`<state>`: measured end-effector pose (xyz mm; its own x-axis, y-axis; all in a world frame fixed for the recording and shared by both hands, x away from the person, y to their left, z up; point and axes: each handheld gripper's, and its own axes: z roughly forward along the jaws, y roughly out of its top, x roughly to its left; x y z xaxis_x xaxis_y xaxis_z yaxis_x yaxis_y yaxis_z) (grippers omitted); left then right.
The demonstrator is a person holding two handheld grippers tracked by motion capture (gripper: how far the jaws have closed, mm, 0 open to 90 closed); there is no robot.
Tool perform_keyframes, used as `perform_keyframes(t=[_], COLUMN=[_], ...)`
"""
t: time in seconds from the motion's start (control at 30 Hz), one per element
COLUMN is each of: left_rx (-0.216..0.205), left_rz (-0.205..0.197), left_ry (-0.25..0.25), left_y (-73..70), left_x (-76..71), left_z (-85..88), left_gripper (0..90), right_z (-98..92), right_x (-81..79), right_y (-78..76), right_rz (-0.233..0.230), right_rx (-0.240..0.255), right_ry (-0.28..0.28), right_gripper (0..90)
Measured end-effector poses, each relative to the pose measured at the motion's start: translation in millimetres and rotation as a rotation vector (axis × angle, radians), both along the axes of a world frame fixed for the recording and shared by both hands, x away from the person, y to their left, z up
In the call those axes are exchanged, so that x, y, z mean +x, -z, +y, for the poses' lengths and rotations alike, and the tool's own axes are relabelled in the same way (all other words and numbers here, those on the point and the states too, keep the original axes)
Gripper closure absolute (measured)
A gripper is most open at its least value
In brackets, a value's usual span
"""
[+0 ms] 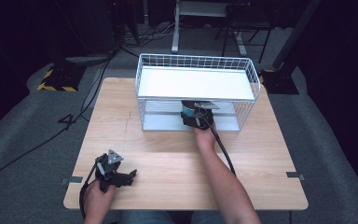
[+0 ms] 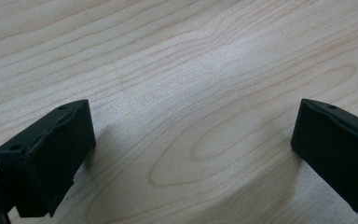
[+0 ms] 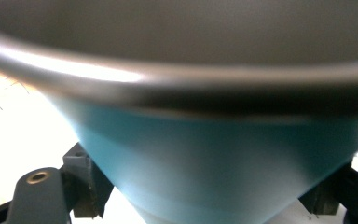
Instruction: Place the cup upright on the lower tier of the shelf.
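A white wire rack [image 1: 198, 84] stands at the far side of a wooden tabletop [image 1: 168, 158]. The right gripper [image 1: 196, 116] reaches into the rack's lower shelf, its fingers [image 3: 81, 186] pinching a teal cup [image 3: 214, 158] with a grey rim — the cup sits between them, under the rack's upper shelf. The left gripper [image 1: 116, 175] rests near the front left corner of the tabletop, well apart from the rack, held by a hand [image 1: 98, 198]. Its fingers [image 2: 51, 154] are spread wide over bare wood — nothing between them.
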<state>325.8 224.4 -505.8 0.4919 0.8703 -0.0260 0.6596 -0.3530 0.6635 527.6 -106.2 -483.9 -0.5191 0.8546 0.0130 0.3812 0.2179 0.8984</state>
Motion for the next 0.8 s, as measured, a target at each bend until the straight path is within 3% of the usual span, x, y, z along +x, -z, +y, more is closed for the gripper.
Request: perform_keyframes(t=[0.1,0.3,0.47,0.8], left_rx=[0.000,0.000,0.000,0.000], left_rz=[0.000,0.000,0.000,0.000], left_ry=[0.000,0.000,0.000,0.000], left_y=[0.0,0.0,0.0,0.0], left_x=[0.0,0.0,0.0,0.0], left_z=[0.0,0.0,0.0,0.0], left_gripper=[0.1,0.1,0.1,0.1], right_z=[-1.0,-7.1,-11.7,-31.1], right_x=[-0.4,-3.8,-10.0,-32.7], right_y=[-0.2,-2.5,-5.9,-17.6], right_rz=[0.000,-0.018,-0.029,-0.014], right_rx=[0.008,0.023,-0.006,-0.005], right_ry=[-0.005,0.010,0.003,-0.010], right_gripper=[20.7,9.5,9.0,9.1])
